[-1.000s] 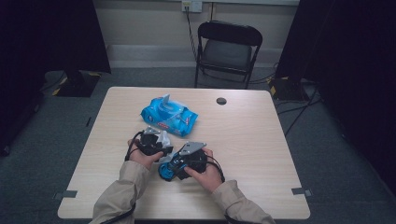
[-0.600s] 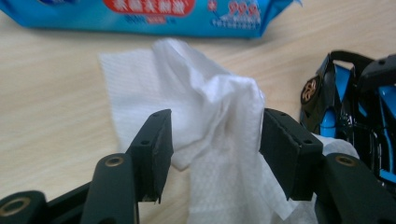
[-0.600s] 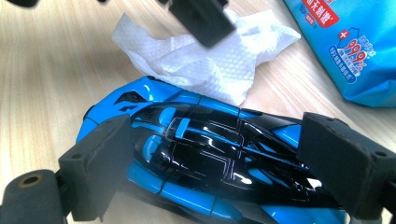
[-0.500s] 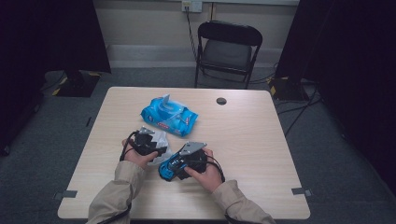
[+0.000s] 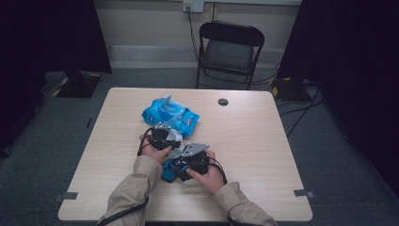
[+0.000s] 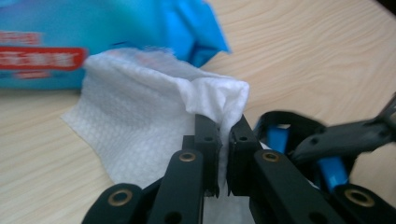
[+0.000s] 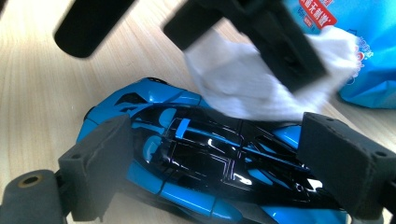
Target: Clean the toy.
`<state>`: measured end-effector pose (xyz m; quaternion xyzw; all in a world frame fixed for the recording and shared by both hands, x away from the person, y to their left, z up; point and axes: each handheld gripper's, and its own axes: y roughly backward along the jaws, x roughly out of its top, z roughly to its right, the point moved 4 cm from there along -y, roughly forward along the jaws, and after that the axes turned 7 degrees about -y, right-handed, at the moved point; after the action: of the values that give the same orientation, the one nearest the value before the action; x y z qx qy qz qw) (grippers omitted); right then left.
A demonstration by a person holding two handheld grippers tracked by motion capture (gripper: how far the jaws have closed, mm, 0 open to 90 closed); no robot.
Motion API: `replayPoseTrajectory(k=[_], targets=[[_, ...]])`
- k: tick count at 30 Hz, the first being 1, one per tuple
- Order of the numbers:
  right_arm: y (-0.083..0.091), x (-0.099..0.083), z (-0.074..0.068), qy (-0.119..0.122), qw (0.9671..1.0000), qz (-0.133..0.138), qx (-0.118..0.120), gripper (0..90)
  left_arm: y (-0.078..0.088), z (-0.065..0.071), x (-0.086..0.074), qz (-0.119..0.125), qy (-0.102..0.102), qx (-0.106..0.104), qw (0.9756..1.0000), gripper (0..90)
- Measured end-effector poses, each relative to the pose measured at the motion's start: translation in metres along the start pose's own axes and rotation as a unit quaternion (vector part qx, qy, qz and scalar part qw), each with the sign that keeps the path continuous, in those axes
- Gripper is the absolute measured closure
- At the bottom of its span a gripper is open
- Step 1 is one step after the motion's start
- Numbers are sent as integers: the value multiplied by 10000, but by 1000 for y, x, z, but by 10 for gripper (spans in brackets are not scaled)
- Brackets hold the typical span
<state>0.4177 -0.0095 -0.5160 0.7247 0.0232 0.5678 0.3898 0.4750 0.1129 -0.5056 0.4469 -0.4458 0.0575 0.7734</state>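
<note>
Since the earlier frame the left gripper point(image 5: 175, 145) has shifted toward the toy car point(image 7: 205, 172), and its jaws have just been closing; they now pinch a fold of the white wipe point(image 6: 154, 116). The right gripper point(image 5: 175, 170) clamps the car by its sides on the table point(image 5: 263, 155). Step in hand, by judgement: wiping the car. Next, the wipe must be drawn along the bodywork. The blue wipe pack point(image 5: 171, 113) lies just beyond; a small dark disc point(image 5: 223, 101) sits well apart.
</note>
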Motion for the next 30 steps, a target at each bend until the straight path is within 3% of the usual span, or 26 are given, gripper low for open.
replayPoseTrajectory(k=[4, 7, 14, 30], targets=[[0, 0, 0, -4, 10000, 20, 7, 100, -14, 4, -5, -131, -4, -91, 9999, 850], [0, -1, 0, -3, 10000, 35, 9, 100, -15, 4, -8, -112, 63, -91, 9999, 850], [0, -1, 0, -8, 10000, 54, 15, 100, -6, 0, -20, -232, 118, -209, 9994, 851], [0, 0, 1, -5, 10000, 31, 18, 100, 20, -3, -38, -398, 62, -190, 9990, 852]])
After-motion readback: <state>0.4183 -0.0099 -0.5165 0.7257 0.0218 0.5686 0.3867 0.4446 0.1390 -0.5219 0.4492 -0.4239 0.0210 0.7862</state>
